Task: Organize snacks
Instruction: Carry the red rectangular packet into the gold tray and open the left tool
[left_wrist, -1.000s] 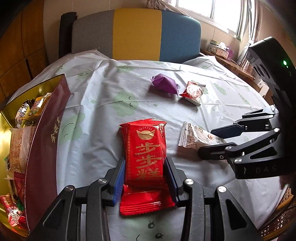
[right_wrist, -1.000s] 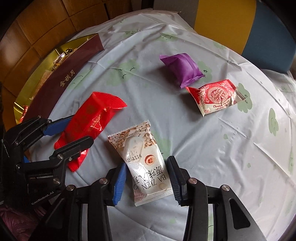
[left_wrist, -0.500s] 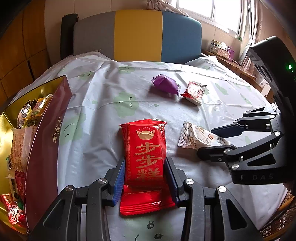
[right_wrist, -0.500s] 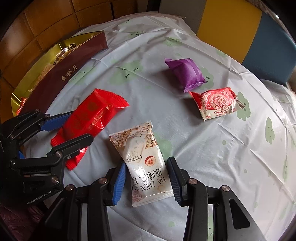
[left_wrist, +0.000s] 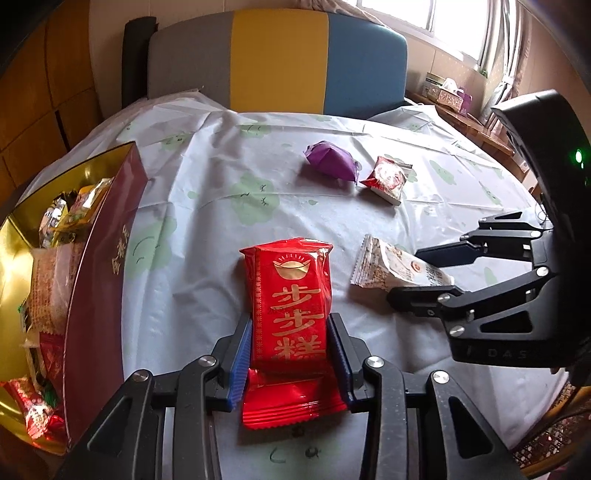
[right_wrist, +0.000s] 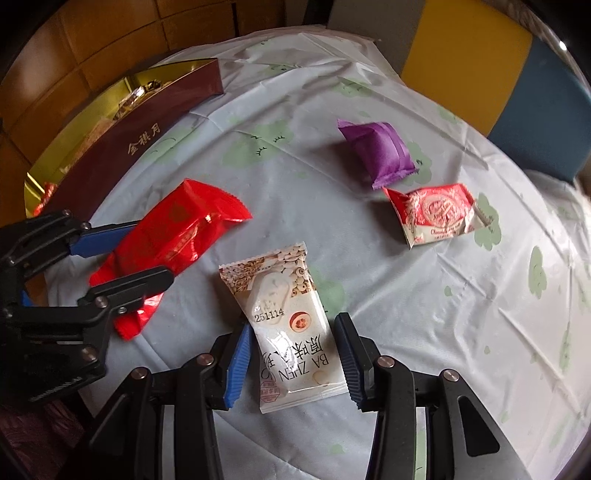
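Four loose snack packets on the tablecloth (left_wrist: 207, 236), one gift box (left_wrist: 96, 280) at its left edge.

The left gripper (left_wrist: 290, 343) has just closed onto the red packet (left_wrist: 291, 295), lengthwise along its fingers. The right gripper (right_wrist: 291, 350) straddles the white packet (right_wrist: 291, 317), left pad touching, right pad apart. Purple packet (right_wrist: 376, 151) and red-and-white packet (right_wrist: 436, 214) lie beyond. Only the left view shows the box's snacks clearly.
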